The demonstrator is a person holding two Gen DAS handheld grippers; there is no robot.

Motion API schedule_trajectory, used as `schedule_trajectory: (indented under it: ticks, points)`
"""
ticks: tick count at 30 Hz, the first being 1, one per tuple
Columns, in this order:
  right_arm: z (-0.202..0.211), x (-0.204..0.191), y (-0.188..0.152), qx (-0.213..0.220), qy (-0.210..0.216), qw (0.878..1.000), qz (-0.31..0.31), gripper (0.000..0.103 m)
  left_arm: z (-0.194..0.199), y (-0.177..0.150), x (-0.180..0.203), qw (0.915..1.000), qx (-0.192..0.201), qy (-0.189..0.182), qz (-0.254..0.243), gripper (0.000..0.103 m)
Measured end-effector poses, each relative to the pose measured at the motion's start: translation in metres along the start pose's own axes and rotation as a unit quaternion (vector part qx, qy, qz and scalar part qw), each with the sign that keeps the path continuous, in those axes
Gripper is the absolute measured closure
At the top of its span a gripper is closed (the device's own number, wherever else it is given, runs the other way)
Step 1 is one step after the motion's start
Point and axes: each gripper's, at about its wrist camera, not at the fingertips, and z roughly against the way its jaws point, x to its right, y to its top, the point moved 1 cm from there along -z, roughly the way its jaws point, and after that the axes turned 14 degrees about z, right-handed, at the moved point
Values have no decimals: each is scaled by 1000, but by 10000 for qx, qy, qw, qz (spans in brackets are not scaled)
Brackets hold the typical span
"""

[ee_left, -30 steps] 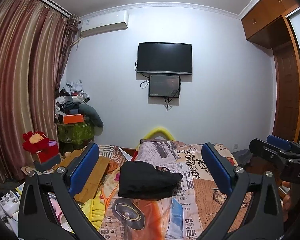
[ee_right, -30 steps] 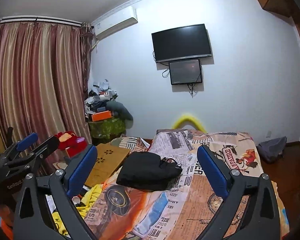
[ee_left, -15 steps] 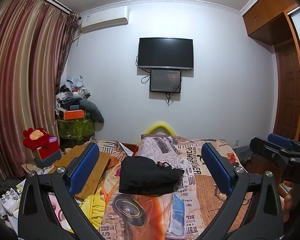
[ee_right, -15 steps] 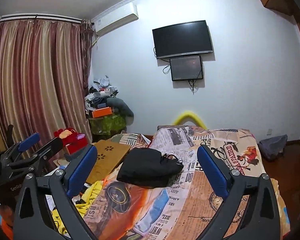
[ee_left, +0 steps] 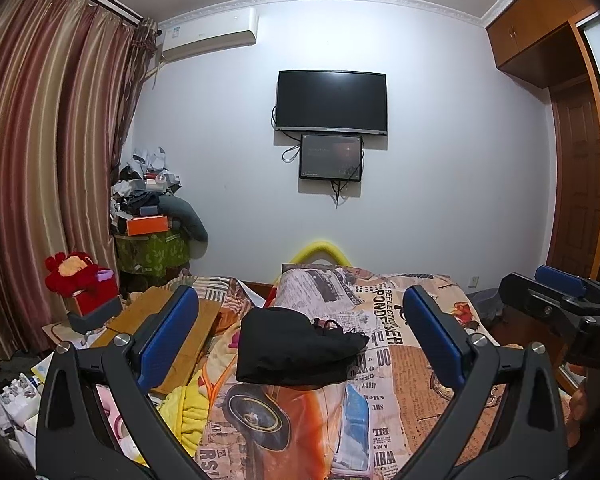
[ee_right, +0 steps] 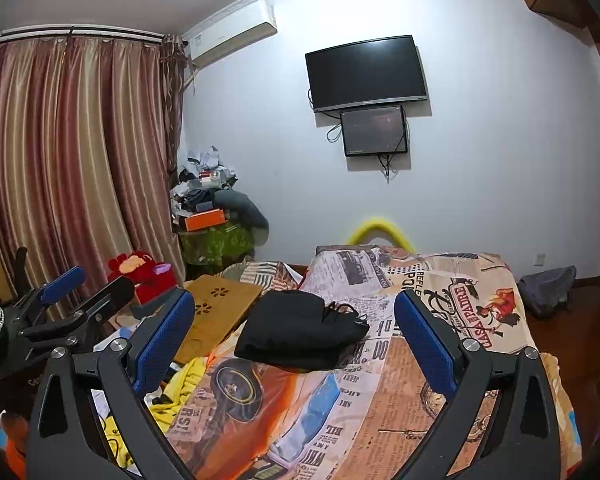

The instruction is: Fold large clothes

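Observation:
A black garment [ee_left: 296, 350] lies folded into a compact pile on the printed bedspread [ee_left: 384, 364], a black cord loose on its right side. In the right wrist view the same black garment [ee_right: 300, 334] sits mid-bed. My left gripper [ee_left: 300, 336] is open, held back from and above the pile, nothing between its blue pads [ee_left: 168, 336]. My right gripper [ee_right: 294, 340] is open too, empty, also short of the pile. Each gripper shows at the edge of the other's view: the right gripper [ee_left: 560, 304] and the left gripper [ee_right: 66, 300].
A yellow cloth [ee_left: 188, 408] and a wooden board [ee_right: 216, 308] lie at the bed's left side. A red plush toy [ee_left: 74, 272] and a cluttered green stand [ee_left: 152, 248] sit by the curtain [ee_left: 40, 160]. A TV [ee_left: 331, 102] hangs on the far wall; a dark bag [ee_right: 548, 290] lies on the floor.
Both views have tilted upward a little, so the bed and garment sit lower in frame. The garment has not moved and both grippers stay open.

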Motion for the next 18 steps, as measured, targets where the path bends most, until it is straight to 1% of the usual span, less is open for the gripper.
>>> schedule_trajectory:
  ticks: [18]
  points:
    - [0,-1,0,1,-4,10000,-29,4,-2,-2,-3,9999,-84,-126,63,0]
